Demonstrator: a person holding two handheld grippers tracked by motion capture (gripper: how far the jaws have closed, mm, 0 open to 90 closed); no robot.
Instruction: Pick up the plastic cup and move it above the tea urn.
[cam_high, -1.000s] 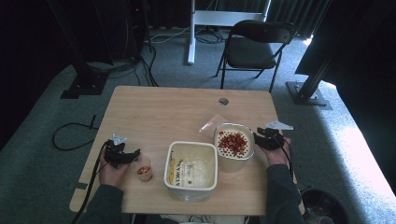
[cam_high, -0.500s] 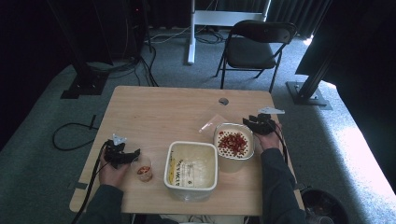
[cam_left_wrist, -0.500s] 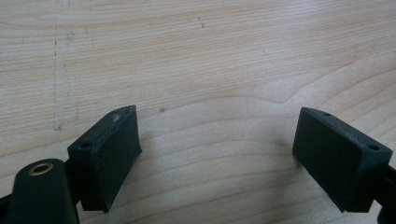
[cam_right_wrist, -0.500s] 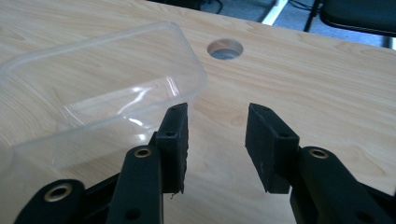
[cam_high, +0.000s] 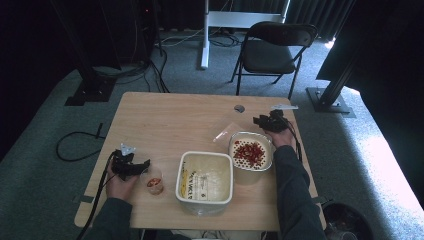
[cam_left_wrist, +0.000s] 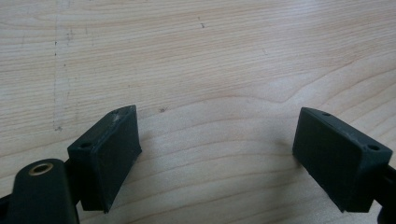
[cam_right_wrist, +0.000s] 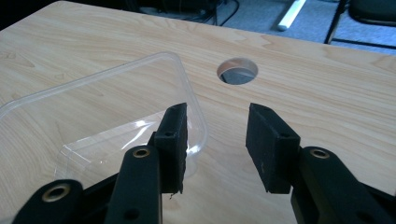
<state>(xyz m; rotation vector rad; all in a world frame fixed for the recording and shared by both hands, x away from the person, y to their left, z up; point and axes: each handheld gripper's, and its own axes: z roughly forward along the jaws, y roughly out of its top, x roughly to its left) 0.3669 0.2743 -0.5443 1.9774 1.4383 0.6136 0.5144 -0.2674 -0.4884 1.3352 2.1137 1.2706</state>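
Starting at the left of the desk, our left gripper rests by the near edge with its fingers spread wide over bare wood, pinching nothing. Just beside it stands a small cup with something reddish inside. In the middle sits a large white tub, open-topped, its label facing up. To its right is a smaller container holding red pieces, uncovered.

Beyond that container our right gripper hangs over the desk, fingers partly spread and empty, pointed at a clear plastic lid that lies flat on the wood near a round cable hole. One finger stands over the lid's corner; we judge the lid is not yet gripped. So the work looks early: the lid is waiting to be picked up, and the container of red pieces is still open, presumably to be closed next.

From above, the lid is a faint glint and its outline is hard to trace. We cannot make out what the red pieces are, nor what is in the cup. The lid's near side is cut off in the right gripper view.
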